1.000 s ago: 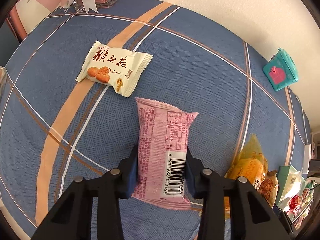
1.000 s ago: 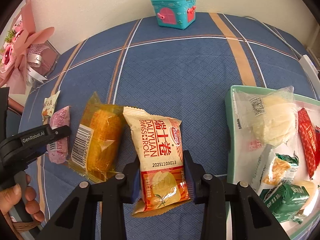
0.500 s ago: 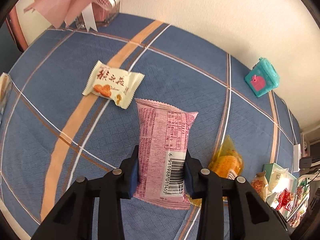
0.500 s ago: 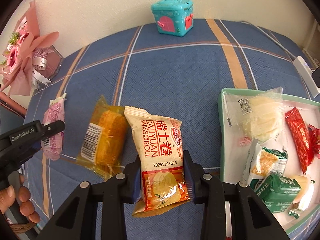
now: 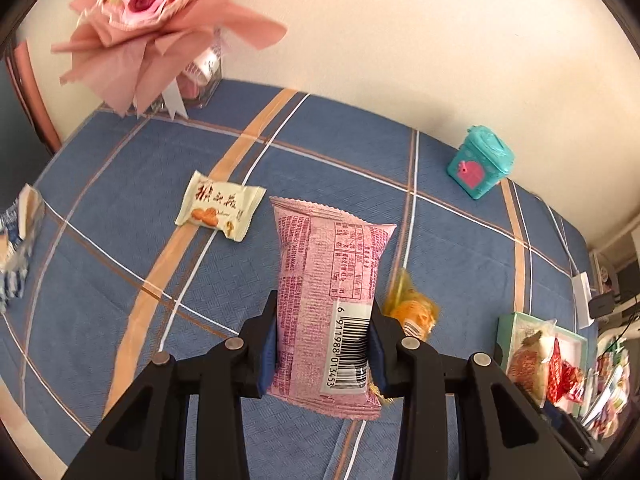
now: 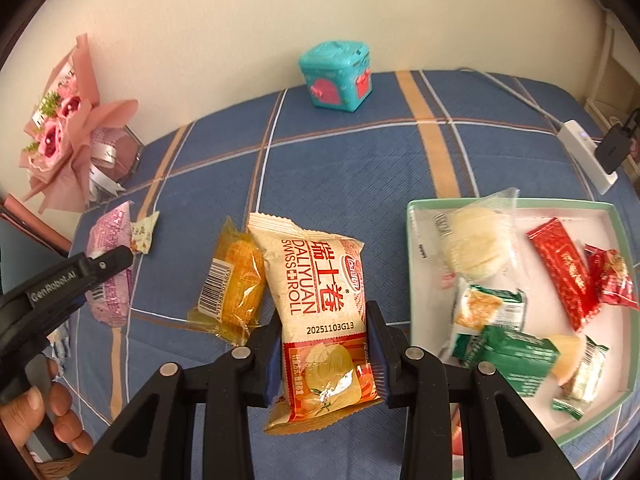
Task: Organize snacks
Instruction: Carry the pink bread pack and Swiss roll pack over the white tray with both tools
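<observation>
- Left wrist view: the left gripper [image 5: 322,344] is clamped on the lower half of a pink snack packet [image 5: 326,300], held clear of the blue plaid bench [image 5: 120,272]. The soft wrapper is pinched only at its barcode end, so I judge it could slide out or swing during a fast carry. A cream biscuit packet [image 5: 220,210] and an orange cake packet [image 5: 412,310] lie loose below. Against the earlier frame the bench looks farther off, and a pink bouquet [image 5: 152,12] now shows at top.
- Right wrist view: the right gripper [image 6: 324,356] is closed on a Daliyuan Swiss roll packet [image 6: 320,300], lifted above the bench, left of the green-rimmed tray [image 6: 412,240]. The tray already holds several snacks, so a careless drop might land the packet on the rim or knock a neighbour out. Earlier the packet hung lower, and the tray was cut off at the right edge; more of it shows now.
</observation>
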`<state>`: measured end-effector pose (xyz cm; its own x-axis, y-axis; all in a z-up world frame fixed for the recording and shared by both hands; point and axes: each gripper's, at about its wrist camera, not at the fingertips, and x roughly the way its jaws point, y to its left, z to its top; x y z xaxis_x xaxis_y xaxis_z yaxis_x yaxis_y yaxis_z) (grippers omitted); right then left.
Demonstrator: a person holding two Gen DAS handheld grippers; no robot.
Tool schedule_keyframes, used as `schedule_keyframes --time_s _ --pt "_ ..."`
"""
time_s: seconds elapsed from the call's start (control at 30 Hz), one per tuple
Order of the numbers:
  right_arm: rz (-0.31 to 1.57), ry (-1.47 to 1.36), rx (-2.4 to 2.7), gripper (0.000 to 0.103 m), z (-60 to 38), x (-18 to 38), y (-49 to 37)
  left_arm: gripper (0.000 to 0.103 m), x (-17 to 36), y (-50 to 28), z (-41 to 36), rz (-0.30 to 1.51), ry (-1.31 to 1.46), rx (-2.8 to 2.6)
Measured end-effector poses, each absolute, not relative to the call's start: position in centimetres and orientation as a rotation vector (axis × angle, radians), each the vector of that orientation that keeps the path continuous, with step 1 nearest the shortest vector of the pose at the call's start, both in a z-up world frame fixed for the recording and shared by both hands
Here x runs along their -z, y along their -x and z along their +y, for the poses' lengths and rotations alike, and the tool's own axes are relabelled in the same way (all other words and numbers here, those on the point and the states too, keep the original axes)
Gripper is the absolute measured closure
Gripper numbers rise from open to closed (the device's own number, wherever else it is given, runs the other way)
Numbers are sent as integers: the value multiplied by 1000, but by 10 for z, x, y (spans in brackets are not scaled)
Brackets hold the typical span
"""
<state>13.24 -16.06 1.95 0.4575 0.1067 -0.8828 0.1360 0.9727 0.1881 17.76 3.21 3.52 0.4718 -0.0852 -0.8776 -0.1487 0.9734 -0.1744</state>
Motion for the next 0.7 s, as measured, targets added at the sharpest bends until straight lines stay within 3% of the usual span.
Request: schedule_keyframes --time_s 0.7 --pt "1007 -441 188 65 -265 -47 -100 64 -70 -148 -93 1026 115 264"
